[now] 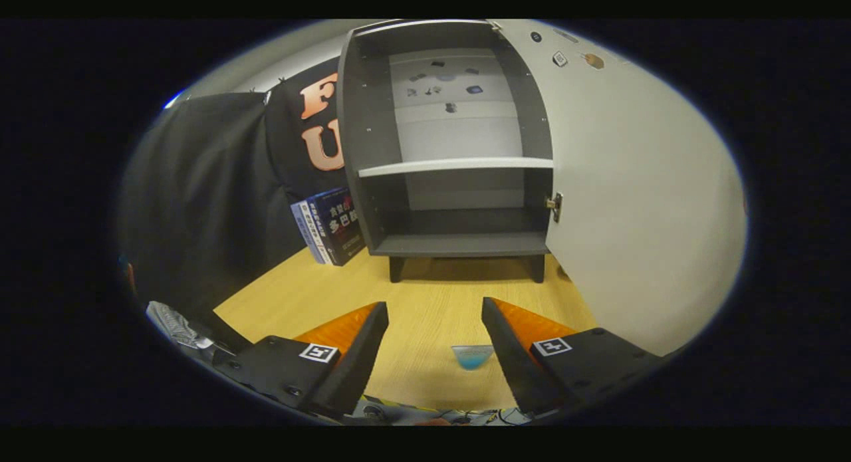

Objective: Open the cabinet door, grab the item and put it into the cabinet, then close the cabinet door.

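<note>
The cabinet door (631,203) was the largest thing in the gripper view: a pale panel swung wide open to the right, hung on a metal hinge (554,207) at the cabinet's right side. A few small stickers sat near its upper part. The cabinet (452,149) itself stood at the far side of the wooden desk (425,309), dark grey, raised on short dark legs, with its front facing the gripper. One light shelf (456,165) split it into an upper and a lower compartment, and both looked bare apart from some small marks on the pale back panel of the upper one.

Just beside the cabinet's left wall, near the desk's far left edge, two books (330,226) stood leaning, spines outward.

The gripper (435,355) hung over the near part of the desk with its fingers spread well apart, holding nothing; bare wood showed between them.

The item, a small clear container with blue contents (472,357), sat on the desk near its front edge, between the fingers and close to the inner side of the right one. Whether it touched that finger could not be told. It was well apart from the cabinet.
</note>
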A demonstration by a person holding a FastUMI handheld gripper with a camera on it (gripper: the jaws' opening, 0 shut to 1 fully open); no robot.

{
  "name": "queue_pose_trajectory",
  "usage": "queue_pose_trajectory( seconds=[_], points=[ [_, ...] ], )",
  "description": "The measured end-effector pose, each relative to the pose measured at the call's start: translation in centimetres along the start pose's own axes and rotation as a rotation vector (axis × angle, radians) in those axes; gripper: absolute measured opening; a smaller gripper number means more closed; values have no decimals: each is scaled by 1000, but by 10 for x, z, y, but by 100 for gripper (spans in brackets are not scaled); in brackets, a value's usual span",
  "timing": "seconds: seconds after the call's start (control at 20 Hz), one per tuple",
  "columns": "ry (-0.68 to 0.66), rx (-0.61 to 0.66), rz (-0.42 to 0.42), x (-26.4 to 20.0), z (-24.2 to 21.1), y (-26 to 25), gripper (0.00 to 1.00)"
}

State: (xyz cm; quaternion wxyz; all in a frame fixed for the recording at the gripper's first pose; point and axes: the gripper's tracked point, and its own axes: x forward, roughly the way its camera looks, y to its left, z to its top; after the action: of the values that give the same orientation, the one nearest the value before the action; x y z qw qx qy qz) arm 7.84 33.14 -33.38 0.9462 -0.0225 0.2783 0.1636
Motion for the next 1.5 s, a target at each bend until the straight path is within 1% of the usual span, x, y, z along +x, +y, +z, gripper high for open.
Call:
queue_pose_trajectory(
  seconds=[0.15,0.25,0.35,0.6,0.75,0.85,0.9,1.05,1.15,1.2,1.35,1.5],
  points=[
    [5,8,-92,15,-21,-23,92],
    [20,12,-128,22,-37,-35,91],
    [49,19,-145,30,-56,-43,91],
    [143,88,-154,50,-105,-51,91],
    [176,116,-141,49,-123,-51,86],
    [191,116,-140,51,-129,-51,76],
    [189,117,-136,52,-129,-50,69],
    [198,108,-145,52,-129,-49,61],
    [180,111,-136,48,-112,-47,55],
    [160,115,-126,45,-95,-44,52],
    [49,97,-102,36,-16,-35,52],
    [-64,67,-89,24,72,-24,52]
  ],
)
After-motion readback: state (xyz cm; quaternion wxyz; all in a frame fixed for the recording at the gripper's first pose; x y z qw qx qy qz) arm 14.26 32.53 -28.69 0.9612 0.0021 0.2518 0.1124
